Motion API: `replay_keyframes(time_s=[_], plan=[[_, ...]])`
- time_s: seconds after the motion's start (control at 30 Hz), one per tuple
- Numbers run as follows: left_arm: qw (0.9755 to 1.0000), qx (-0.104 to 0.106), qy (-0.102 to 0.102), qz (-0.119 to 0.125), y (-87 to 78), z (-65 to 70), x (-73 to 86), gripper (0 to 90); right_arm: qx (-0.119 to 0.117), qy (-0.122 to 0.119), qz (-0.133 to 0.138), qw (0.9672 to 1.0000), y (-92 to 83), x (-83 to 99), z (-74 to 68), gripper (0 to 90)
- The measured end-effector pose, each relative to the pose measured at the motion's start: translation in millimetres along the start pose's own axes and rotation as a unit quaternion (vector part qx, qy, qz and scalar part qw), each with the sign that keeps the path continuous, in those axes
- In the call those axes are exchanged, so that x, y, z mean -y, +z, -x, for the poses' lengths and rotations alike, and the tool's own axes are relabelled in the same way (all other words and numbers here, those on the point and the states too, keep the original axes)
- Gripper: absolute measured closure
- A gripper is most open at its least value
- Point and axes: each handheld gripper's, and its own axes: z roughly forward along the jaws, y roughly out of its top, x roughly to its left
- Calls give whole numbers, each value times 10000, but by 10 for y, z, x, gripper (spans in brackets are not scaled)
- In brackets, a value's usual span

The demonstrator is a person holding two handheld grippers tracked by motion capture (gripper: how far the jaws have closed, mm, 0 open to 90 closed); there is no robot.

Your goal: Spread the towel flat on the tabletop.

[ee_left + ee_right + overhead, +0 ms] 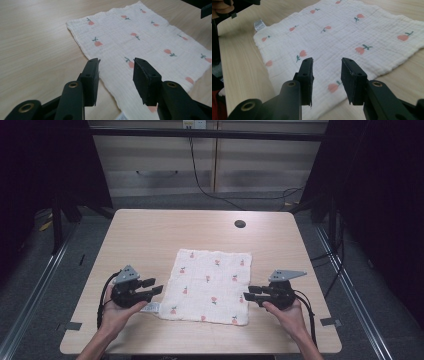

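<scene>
The cloth [210, 286] is laid flat mid-desk [150, 230]. The left hand-held gripper [152, 287] at nine o'clock and right hand-held gripper [252, 293] at three o'clock are half open; nothing is held. Gripping is left.

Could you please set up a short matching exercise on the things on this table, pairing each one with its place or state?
Things:
1. cloth
2. left gripper
3. right gripper
4. round hole

Places or states:
A. far part of the tabletop, dark
B. open, at the cloth's right edge
C. spread flat, white with pink flowers
D. open, at the cloth's left edge, near its tag

Pairs: 1-C, 2-D, 3-B, 4-A
</scene>
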Motion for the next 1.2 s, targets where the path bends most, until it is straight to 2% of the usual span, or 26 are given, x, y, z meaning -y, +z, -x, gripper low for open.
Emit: replay_keyframes(time_s=[0.13,0.17,0.23,0.3,0.33,0.37,0.4,0.43,0.57,0.63,0.93,1.07,1.1,1.2], plan=[[9996,167,42,-203,273,-77,-107,649,-16,-68,-113,9999,180,-105,48,651],[9992,244,113,-290,344,-84,-119,655,-17,-69,-131,9999,230,-125,67,658],[9990,312,93,-306,470,-105,-110,680,-38,-66,-190,9998,338,-155,116,670],[9985,391,80,-370,525,-124,-95,691,-30,-37,-200,9998,392,-164,137,678],[9985,332,120,-427,579,-129,-74,714,-8,23,-260,9997,488,-175,175,679],[9977,316,176,-582,636,-120,-49,714,-8,23,-260,9997,488,-175,175,679],[9968,253,302,-698,709,-96,-9,721,43,71,-333,9994,560,-167,217,686],[9966,255,285,-727,735,-94,3,723,75,66,-341,9994,588,-156,241,686],[9955,139,409,-842,746,-75,19,724,126,86,-507,9986,668,-98,288,685],[9955,192,335,-869,741,-59,40,714,147,81,-626,9979,698,-67,292,679],[9947,276,432,-895,611,39,145,716,119,206,-635,9977,699,-49,254,654],[9946,365,366,-901,531,79,202,712,44,121,-726,9973,699,-53,209,652],[9940,380,474,-913,469,105,246,713,6,82,-758,9971,696,-45,176,651],[9941,404,481,-880,399,141,306,713,-20,28,-799,9968,685,-33,143,652]])
